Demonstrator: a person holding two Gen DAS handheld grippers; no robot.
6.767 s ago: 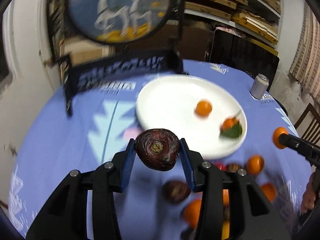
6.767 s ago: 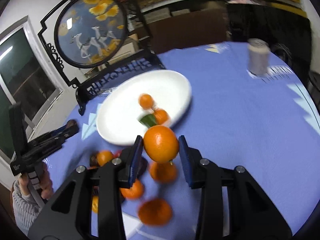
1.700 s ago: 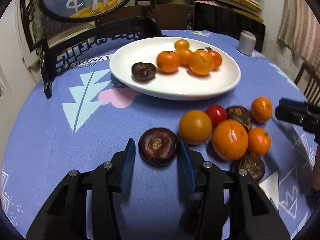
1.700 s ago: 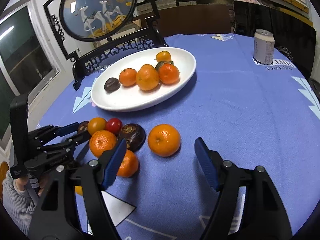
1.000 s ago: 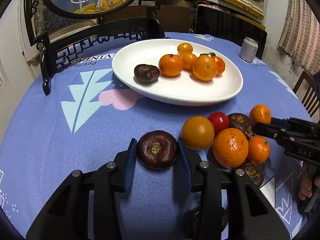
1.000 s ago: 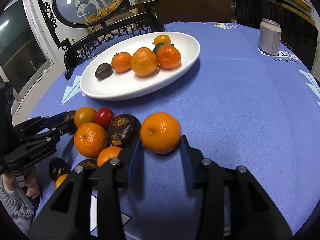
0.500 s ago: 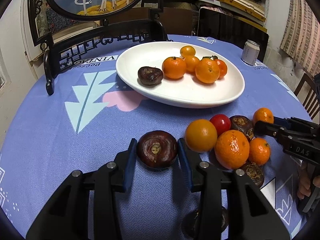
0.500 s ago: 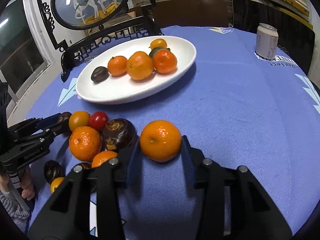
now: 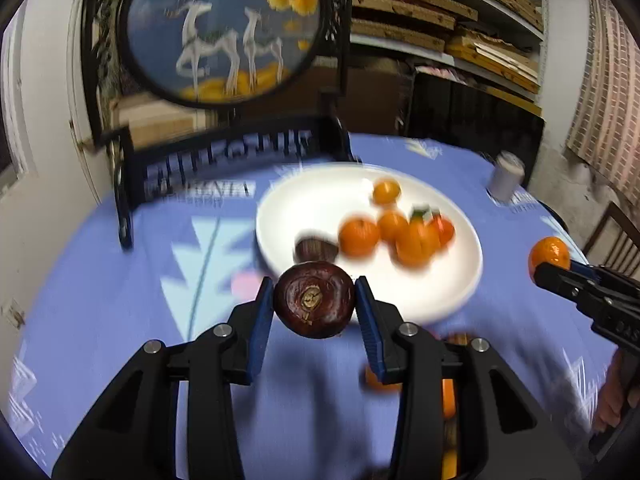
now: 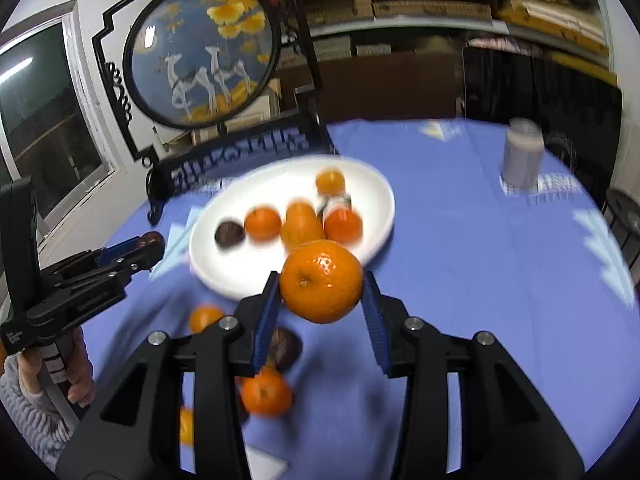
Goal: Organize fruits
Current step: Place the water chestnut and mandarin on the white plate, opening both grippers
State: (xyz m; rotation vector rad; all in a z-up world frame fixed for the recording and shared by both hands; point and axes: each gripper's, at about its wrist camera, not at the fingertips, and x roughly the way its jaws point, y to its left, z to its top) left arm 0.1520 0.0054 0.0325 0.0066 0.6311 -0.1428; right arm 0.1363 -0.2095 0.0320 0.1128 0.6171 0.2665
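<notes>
Blue cloth lies bare beside left hand-held gripper (image 9: 315, 307) clamping dark fruit (image 9: 314, 305)

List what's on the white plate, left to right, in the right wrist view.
Dark brown fruit → small orange → larger orange → reddish orange. The leaf and back orange overlap these, so they are skipped.

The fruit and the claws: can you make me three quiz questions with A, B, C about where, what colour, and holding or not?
1. Where is the white plate?
A. on the blue tablecloth
B. on a shelf
C. on the floor

2. What colour is the fruit in the left claw?
A. orange
B. dark brown
C. green

3. The right claw is:
A. empty
B. wide open
C. shut on an orange

Answers: 1 A, blue tablecloth lies under the plate; 2 B, it looks dark brown; 3 C, both pads press the orange.
</notes>
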